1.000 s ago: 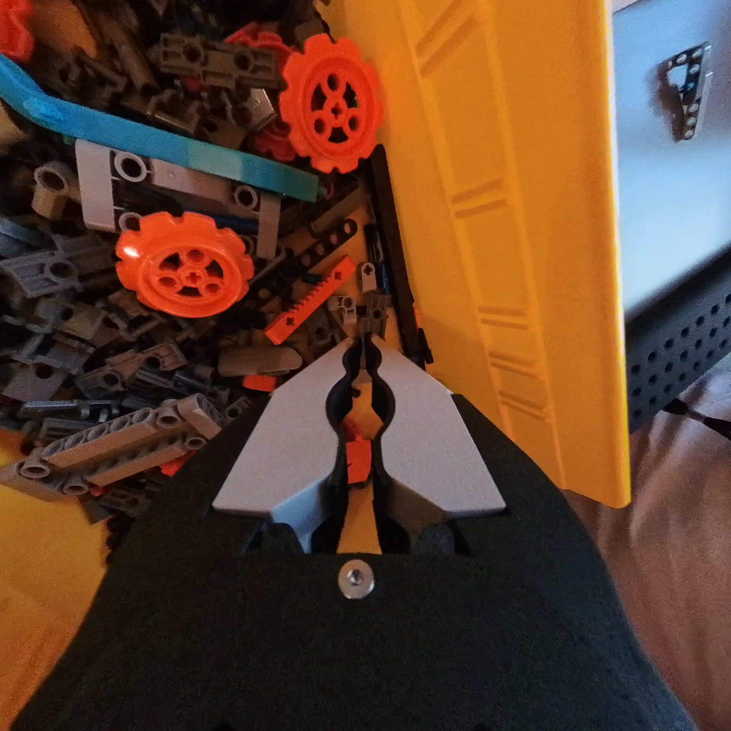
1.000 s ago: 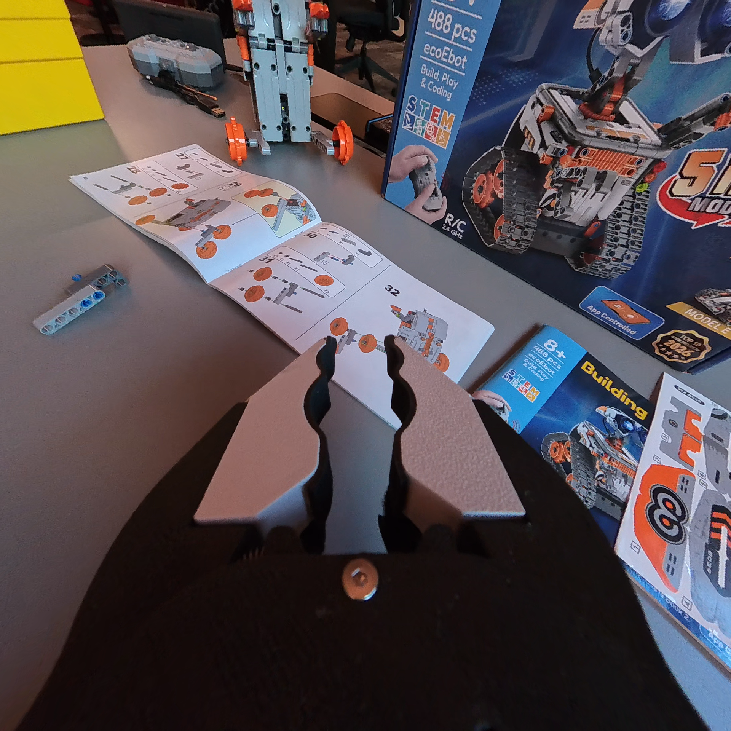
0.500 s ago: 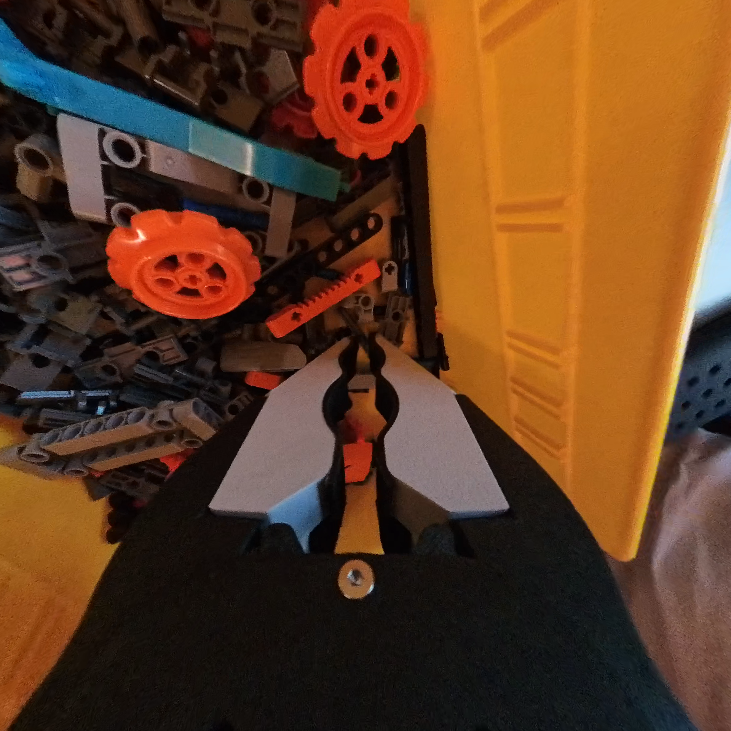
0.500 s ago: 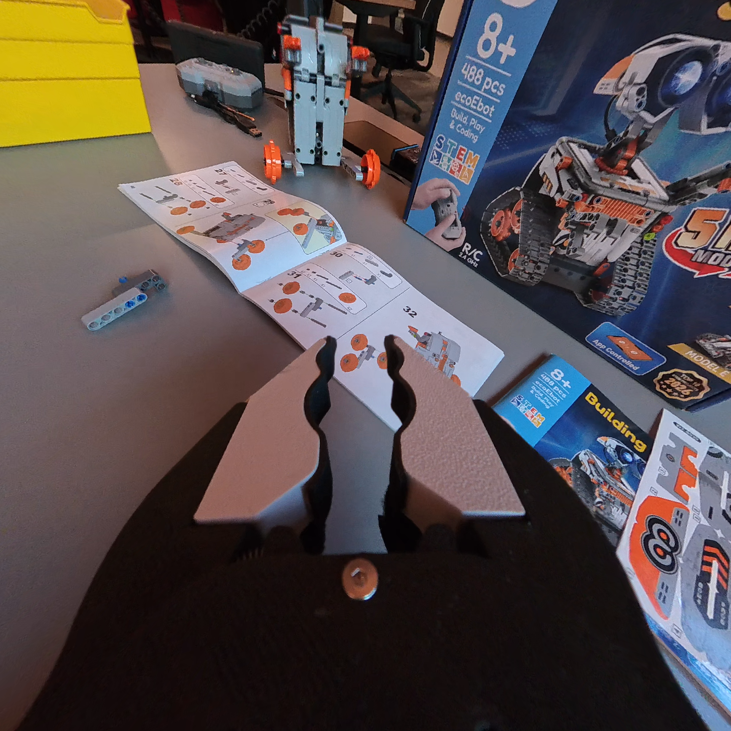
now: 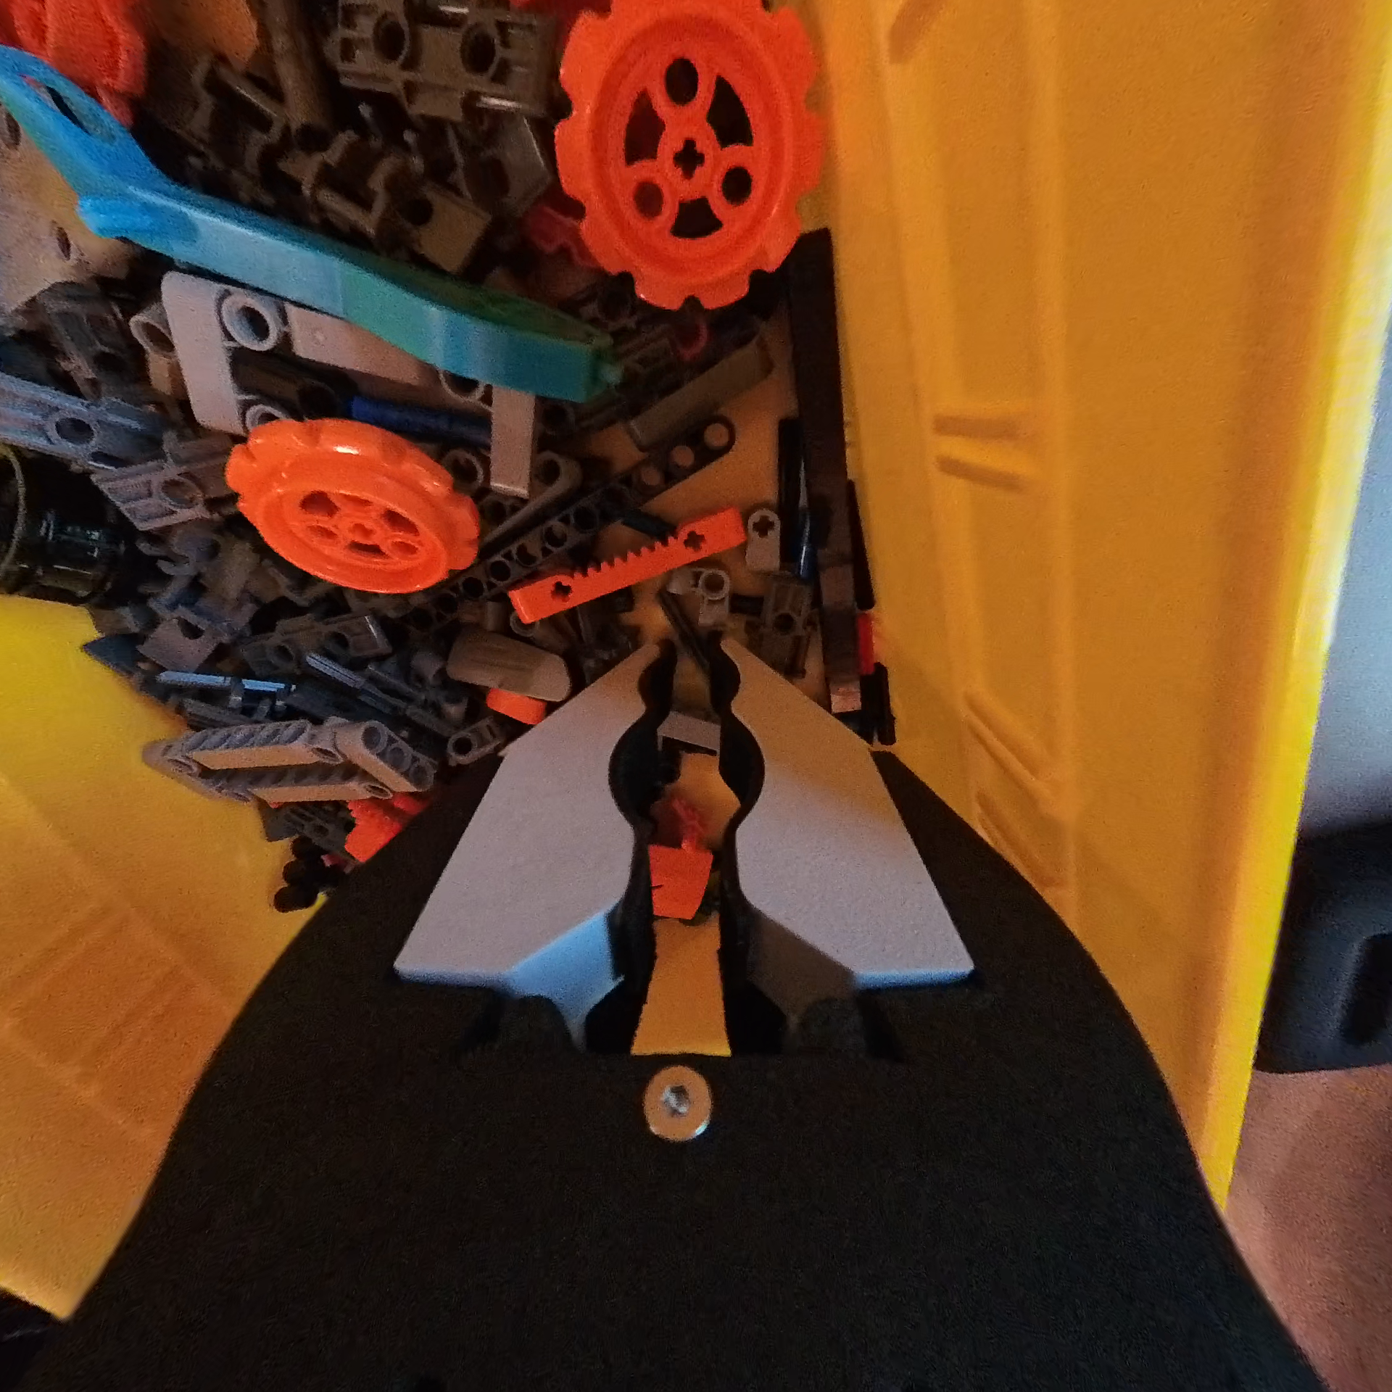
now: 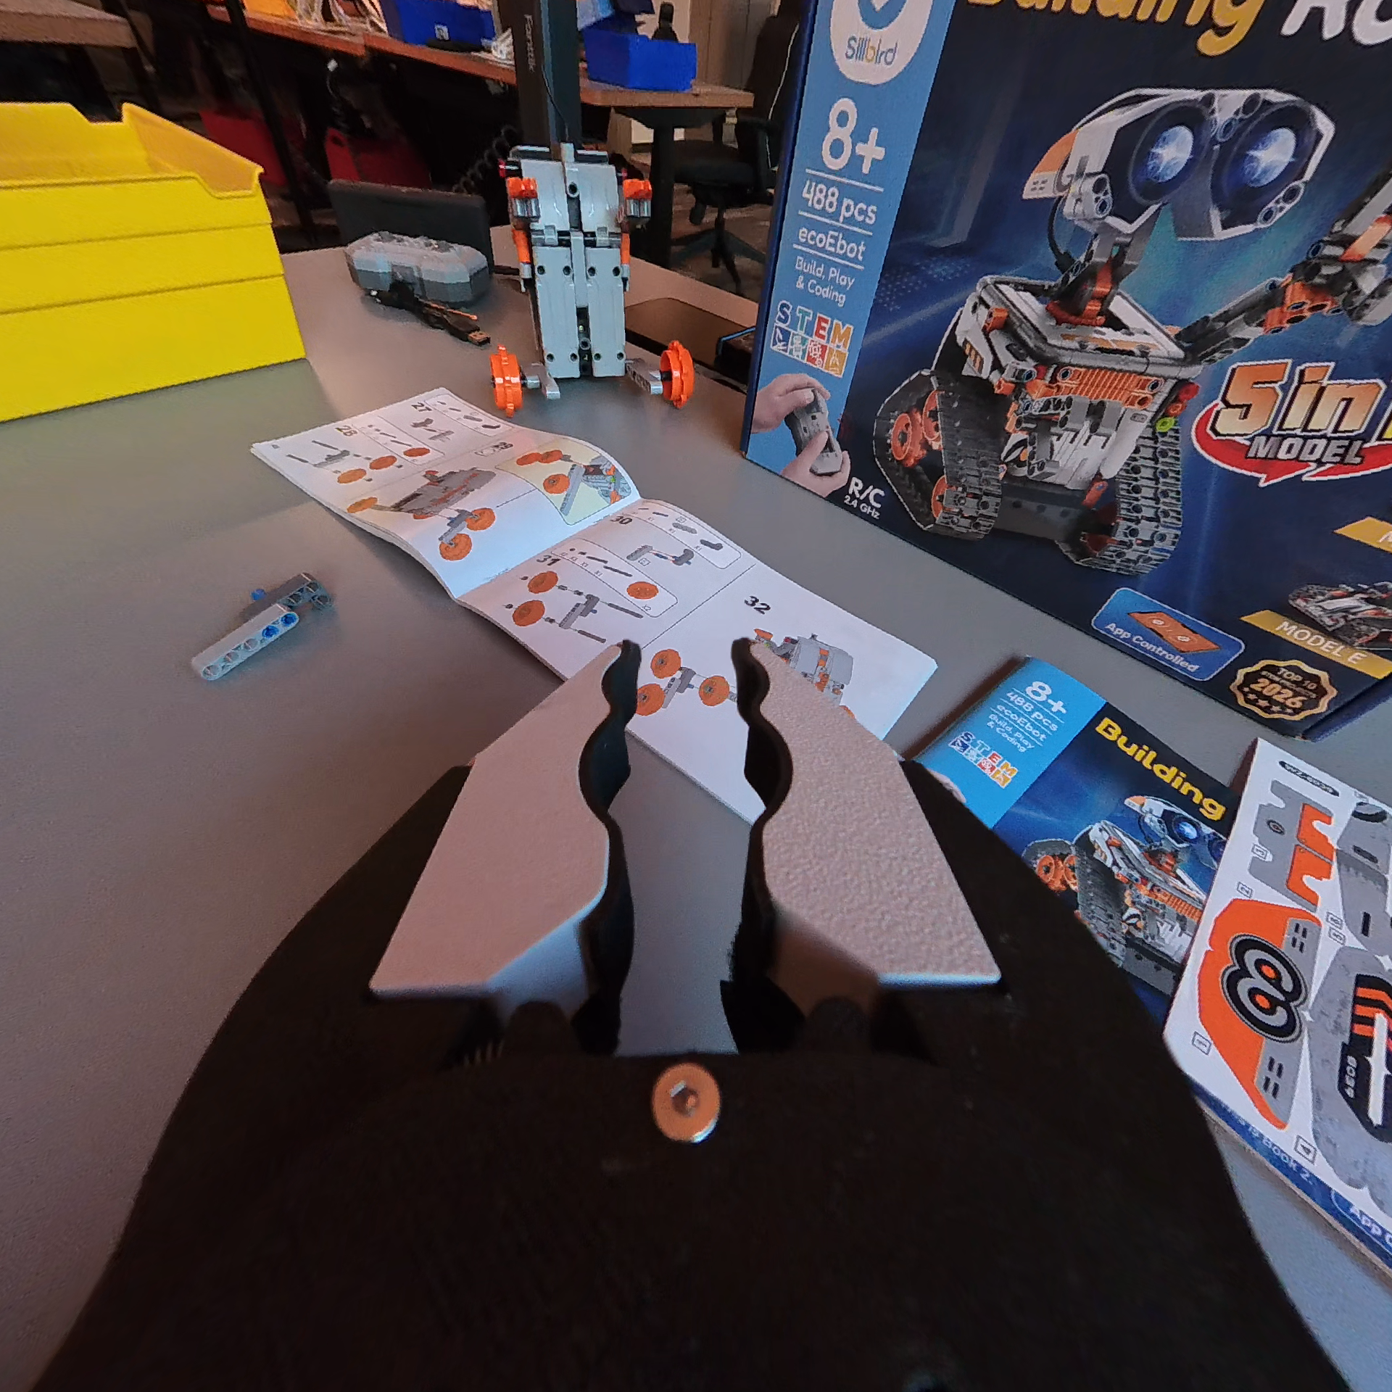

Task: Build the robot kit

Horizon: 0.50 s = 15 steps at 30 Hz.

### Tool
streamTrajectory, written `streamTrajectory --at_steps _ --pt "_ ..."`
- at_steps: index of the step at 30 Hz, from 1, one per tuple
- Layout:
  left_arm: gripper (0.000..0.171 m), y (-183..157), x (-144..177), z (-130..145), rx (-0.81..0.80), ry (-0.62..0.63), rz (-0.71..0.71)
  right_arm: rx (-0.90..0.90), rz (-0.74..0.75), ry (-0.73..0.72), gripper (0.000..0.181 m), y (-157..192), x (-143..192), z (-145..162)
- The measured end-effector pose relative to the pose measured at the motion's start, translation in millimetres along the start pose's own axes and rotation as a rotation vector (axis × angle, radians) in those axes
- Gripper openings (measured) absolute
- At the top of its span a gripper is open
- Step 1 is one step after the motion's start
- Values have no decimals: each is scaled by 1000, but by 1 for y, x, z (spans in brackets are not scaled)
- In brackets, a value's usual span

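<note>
Now left gripper [image 5: 691,667] among bricks [image 5: 361,678]

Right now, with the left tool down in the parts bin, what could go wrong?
1. The left tool sits nearly shut, tips among small grey connectors; it may pinch two at once or a black axle.
2. It works close to the yellow bin wall; a sideways move could knock it.
3. The orange toothed rack lies loose just ahead and could shift.
</note>
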<state>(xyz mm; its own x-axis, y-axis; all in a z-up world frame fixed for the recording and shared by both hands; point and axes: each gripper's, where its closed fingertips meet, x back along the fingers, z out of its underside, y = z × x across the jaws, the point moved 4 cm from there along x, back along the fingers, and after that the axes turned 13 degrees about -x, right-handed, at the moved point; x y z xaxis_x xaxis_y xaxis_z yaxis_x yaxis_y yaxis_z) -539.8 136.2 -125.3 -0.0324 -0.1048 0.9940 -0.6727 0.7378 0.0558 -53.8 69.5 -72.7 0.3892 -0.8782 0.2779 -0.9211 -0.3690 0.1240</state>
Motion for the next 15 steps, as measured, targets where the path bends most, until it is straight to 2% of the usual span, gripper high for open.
streamTrajectory --at_steps 5,7,15 --pt "6 4 1 1 129 -32 78 -2 -21 17 25 4 -1 0" --pt "0 7 0 3 135 -44 110 1 -36 -9 25 9 2 -5" --pt "1 17 1 7 211 -163 270 24 -74 -85 24 21 10 -15"
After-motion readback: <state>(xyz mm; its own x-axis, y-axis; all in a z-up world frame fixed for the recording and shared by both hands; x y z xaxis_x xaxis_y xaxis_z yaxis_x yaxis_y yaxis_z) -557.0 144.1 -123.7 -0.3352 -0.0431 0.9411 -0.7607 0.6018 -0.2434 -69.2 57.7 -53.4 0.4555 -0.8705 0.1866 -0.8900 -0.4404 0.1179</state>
